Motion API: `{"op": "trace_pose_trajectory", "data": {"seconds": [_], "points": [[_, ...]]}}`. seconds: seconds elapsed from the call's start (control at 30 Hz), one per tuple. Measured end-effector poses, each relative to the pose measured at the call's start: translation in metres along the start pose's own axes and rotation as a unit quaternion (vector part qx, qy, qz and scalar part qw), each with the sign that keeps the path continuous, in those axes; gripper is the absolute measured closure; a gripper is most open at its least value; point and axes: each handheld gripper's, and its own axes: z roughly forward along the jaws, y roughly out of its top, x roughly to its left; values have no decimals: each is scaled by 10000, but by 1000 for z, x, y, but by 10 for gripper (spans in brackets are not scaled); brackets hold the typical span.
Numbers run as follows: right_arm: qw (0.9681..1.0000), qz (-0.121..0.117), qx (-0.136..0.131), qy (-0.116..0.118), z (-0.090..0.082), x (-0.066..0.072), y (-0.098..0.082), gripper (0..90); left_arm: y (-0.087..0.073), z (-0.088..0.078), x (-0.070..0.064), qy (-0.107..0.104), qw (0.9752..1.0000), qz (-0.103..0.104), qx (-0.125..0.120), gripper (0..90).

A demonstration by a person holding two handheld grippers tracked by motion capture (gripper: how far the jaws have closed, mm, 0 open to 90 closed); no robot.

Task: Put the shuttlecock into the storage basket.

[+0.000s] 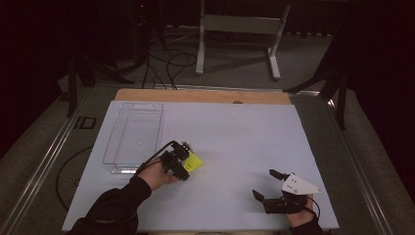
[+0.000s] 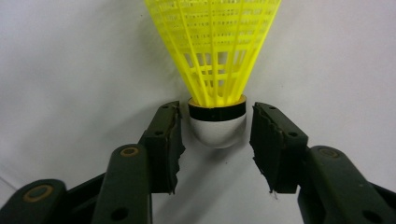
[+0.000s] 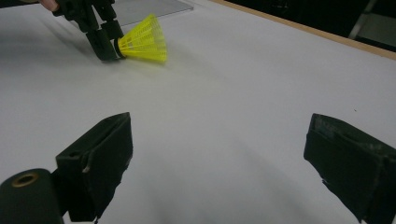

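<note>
The step in hand looks like a grasp: the left gripper [image 2: 215,128] has its jaws apart on either side of the white cork of the yellow shuttlecock [image 2: 215,60], which lies on the white worktop [image 1: 244,132] at lower centre-left of the high view, just right of the clear tray [image 1: 110,142]. Next the jaws must close squarely on the cork, not the skirt. The right gripper [image 1: 268,185] waits wide open at lower right, holding nothing

Shuttlecock [image 2: 217,112] seemingly untouched between parted jaws
</note>
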Motion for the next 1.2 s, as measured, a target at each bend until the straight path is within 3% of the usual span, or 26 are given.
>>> {"op": "trace_pose_trajectory", "data": {"seconds": [0.1, 0.23, 0.4, 0.8, 0.87, 1.2], "points": [[10000, -3, 1, 1, 0, 0, 0, 82, 1, 1, -1, -61, 10000, 26, 23, 567], [10000, 5, -5, 7, 0, 0, 0, 82, 3, 1, 0, 29, 9999, 83, 81, 627], [10000, -4, 1, 10, 0, 0, 0, 82, 4, 1, 1, -73, 9999, 29, 76, 650], [10000, 9, 0, 1, 0, 0, 0, 82, 6, -5, -8, -196, 9976, 573, 321, 656], [10000, 11, 5, 1, 0, -1, 0, 83, 5, -7, -8, -295, 9974, 577, 324, 657], [10000, 21, -15, 10, 1, -1, -1, 82, 6, -17, -9, -406, 9961, 701, 353, 657]]}}
